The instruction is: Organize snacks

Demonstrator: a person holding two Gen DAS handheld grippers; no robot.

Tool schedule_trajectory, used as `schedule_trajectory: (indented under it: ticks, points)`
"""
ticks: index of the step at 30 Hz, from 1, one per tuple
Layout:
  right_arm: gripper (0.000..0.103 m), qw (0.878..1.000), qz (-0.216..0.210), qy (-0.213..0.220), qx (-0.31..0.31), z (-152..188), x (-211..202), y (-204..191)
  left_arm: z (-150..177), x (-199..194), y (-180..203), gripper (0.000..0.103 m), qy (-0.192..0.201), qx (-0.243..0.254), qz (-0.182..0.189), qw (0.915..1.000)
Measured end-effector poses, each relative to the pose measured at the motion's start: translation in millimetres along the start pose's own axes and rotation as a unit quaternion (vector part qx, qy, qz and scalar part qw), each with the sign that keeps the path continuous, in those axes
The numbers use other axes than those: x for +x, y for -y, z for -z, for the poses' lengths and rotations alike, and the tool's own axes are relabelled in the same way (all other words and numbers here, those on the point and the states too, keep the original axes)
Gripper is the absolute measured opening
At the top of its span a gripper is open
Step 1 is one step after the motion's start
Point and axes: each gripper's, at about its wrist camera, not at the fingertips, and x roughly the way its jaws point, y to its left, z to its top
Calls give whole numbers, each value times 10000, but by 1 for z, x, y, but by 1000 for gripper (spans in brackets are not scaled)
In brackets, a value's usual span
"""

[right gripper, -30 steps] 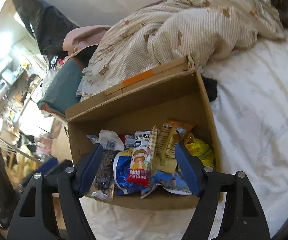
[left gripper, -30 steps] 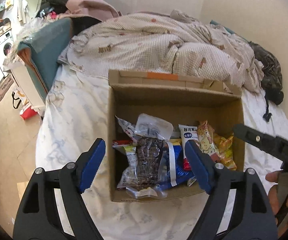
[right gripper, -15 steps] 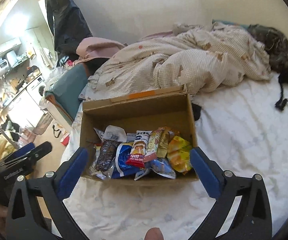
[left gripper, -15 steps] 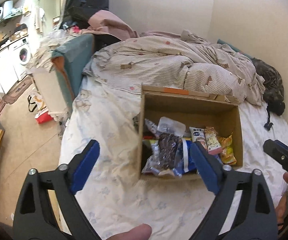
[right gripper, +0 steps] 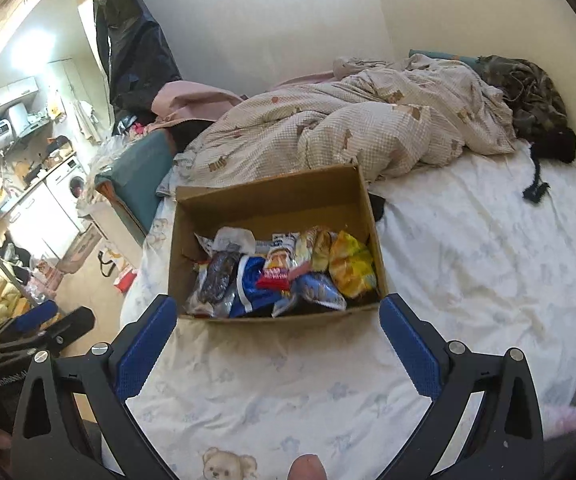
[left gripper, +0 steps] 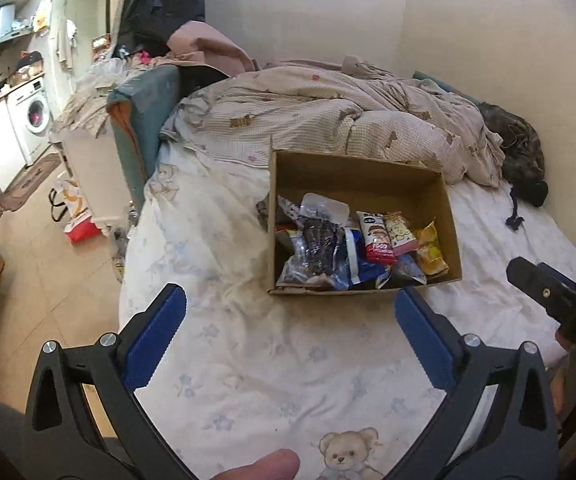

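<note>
With both grippers, L [left gripper: 290, 334] & R [right gripper: 277, 338], spread wide & empty, the box [right gripper: 372, 232] at mid-bed [right gripper: 468, 240] is best re-approached squarely, one packet [right gripper: 352, 266] picked per grip.

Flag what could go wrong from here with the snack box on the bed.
1. The box sits on a soft, rumpled sheet; a push could tip or slide it.
2. The snacks lean loosely on each other, so pulling one may drag others out.
3. Both grippers, left and right, are open and empty; their jaws have just been opening, short of the box, so a reach could knock the near wall.
</note>
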Motion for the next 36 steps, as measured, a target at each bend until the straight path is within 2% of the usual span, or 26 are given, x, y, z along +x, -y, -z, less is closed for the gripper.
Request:
schedule_trajectory:
  ticks: [6,16,36]
  points:
    - [103,9996,249,-67,-87,10,6,-4,12,-9,3,103,456,99,-283,9985]
    - [103,9989,395,-87,-224,13,12,-10,13,-4,4,103,330,-19,-99,9994]
    - [103,9986,422,-115,-282,13,13,-11,12,-2,2,103,285,-185,-43,9994]
